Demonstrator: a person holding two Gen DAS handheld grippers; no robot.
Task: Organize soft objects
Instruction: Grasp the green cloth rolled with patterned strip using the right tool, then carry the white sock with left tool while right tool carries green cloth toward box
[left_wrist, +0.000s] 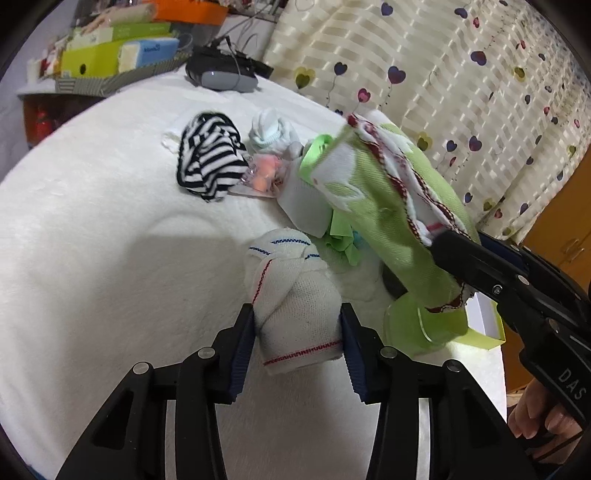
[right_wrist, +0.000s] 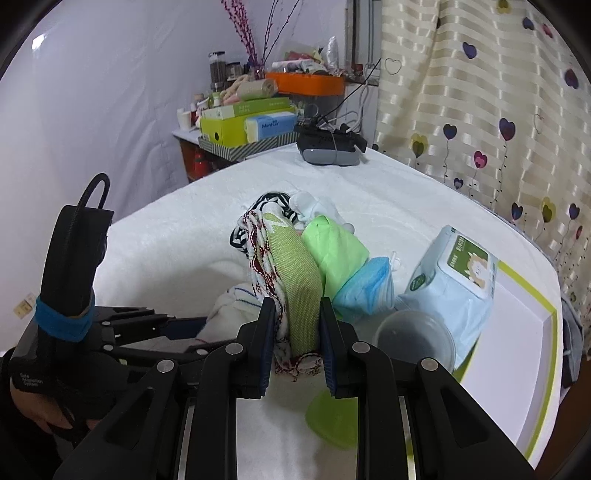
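A knotted white sock bundle (left_wrist: 295, 306) with red and blue stitching lies on the white bed cover (left_wrist: 110, 258). My left gripper (left_wrist: 297, 332) straddles it, both pads touching its sides. My right gripper (right_wrist: 297, 325) is shut on a green cloth with red-and-white trim (right_wrist: 295, 280), held up off the cover and pointing away. From the left wrist view, that green cloth (left_wrist: 391, 221) slants across the right side, with the right gripper (left_wrist: 441, 242) clamped on its lower part. A striped black-and-white bundle (left_wrist: 207, 162) and a white sock ball (left_wrist: 269, 129) lie further back.
A wipes pack (right_wrist: 454, 280), a blue cloth (right_wrist: 365, 288), a bright green cloth (right_wrist: 340, 251), a clear cup (right_wrist: 413, 339) and a green lid (right_wrist: 332, 417) crowd the right. A white tray with a green edge (right_wrist: 517, 350) sits far right. A black-grey device (right_wrist: 328, 151) lies at the back by the curtain.
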